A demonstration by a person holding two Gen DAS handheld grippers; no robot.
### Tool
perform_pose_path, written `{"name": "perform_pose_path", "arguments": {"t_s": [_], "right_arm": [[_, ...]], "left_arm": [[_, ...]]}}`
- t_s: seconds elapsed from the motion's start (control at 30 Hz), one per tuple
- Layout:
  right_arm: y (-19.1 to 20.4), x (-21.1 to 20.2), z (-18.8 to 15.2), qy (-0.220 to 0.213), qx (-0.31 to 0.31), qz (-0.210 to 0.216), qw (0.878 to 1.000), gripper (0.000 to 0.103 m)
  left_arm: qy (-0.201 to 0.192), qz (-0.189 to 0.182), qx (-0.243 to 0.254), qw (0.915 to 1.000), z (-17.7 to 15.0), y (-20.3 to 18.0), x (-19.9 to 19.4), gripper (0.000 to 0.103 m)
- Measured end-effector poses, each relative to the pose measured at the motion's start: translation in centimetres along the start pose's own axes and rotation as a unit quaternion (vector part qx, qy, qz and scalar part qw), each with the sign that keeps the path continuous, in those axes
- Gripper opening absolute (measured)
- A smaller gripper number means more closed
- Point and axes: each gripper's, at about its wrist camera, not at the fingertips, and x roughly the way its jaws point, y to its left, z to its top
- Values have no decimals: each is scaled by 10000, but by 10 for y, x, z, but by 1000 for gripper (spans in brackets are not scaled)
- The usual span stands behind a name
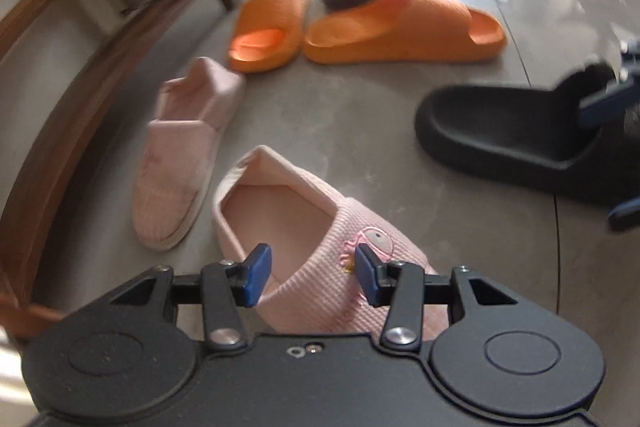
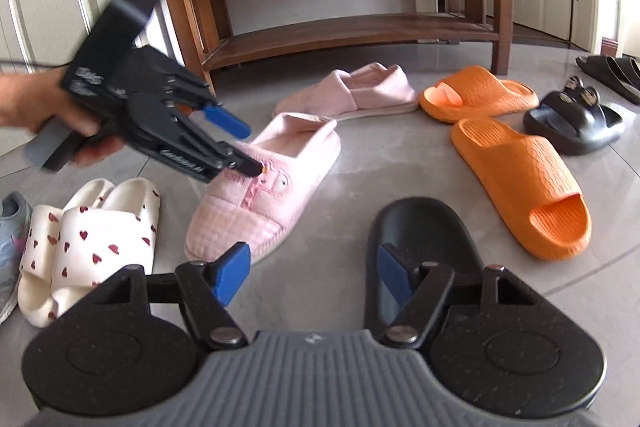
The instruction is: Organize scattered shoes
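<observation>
Two hand-held grippers are standing open — the left hand-held gripper (image 1: pixel 312 273) straddling the pink slipper (image 2: pixel 264 187) without pinching it, the right hand-held gripper (image 2: pixel 312 273) hovering over the black slide (image 2: pixel 424 231) — both shoes lying on the floor (image 2: pixel 360 163) before the wooden rack (image 2: pixel 344 27).

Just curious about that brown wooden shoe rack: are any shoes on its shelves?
No, the brown wooden shoe rack has bare shelves in the right wrist view.

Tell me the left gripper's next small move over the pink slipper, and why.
Probably lower the left gripper a little and close on the pink slipper. Its jaws are open and straddle the slipper's upper near the cartoon patch, with neither pad clearly pressing the fabric yet. The wooden rack behind stands empty.
</observation>
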Motion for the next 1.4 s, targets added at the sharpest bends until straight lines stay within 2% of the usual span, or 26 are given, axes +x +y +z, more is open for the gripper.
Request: {"name": "perform_pose_path", "arguments": {"t_s": [0.03, 0.07, 0.1, 0.13, 0.17, 0.27, 0.33, 0.5, 0.67, 0.87, 1.1, 1.2, 1.3, 1.4], "right_arm": [[-2, -3, -1, -4, 1, -13, 10000, 73], [-3, -5, -2, -17, 26, -24, 10000, 73], [-4, -7, -2, -32, 57, -34, 10000, 73], [-5, -8, -3, -47, 88, -45, 9999, 73], [-6, -10, -3, -71, 109, -64, 9999, 73], [-8, -13, -3, -131, 148, -115, 9997, 73], [-11, -16, -3, -187, 217, -165, 9995, 73], [-19, -27, -3, -266, 280, -299, 9988, 73], [-31, -43, -5, -290, 316, -472, 9980, 73], [-42, -62, -13, -353, 445, -728, 9957, 73], [-58, -81, -18, -505, 642, -1033, 9913, 73], [-63, -85, -19, -522, 687, -1106, 9901, 73], [-66, -84, -19, -502, 687, -1107, 9902, 73], [-61, -77, -17, -434, 487, -981, 9930, 73]], "left_arm": [[148, -184, 41, 9997, 3, 1, 4, 47], [273, -348, 35, 9990, 6, 2, 8, 40], [398, -511, 29, 9979, 9, 3, 11, 31], [447, -624, -172, 9969, 11, 7, 13, 15], [469, -719, -442, 9953, 13, 13, 14, 8], [295, -936, -1168, 9883, 12, 22, 8, 6], [51, -1259, -1863, 9744, 7, 30, -3, 6], [-256, -1538, -2295, 9607, 3, 18, -30, 6], [-260, -1687, -1705, 9704, 9, -24, -45, 6], [-149, -1678, -1294, 9772, 33, -61, -25, 6], [-599, -1752, -1654, 9687, 90, -70, -6, 6], [-626, -1550, -1602, 9728, 103, -73, 0, 6], [-603, -1439, -1600, 9747, 98, -68, -6, 23], [-704, -1214, -1539, 9781, 78, -56, -21, 26]]}}
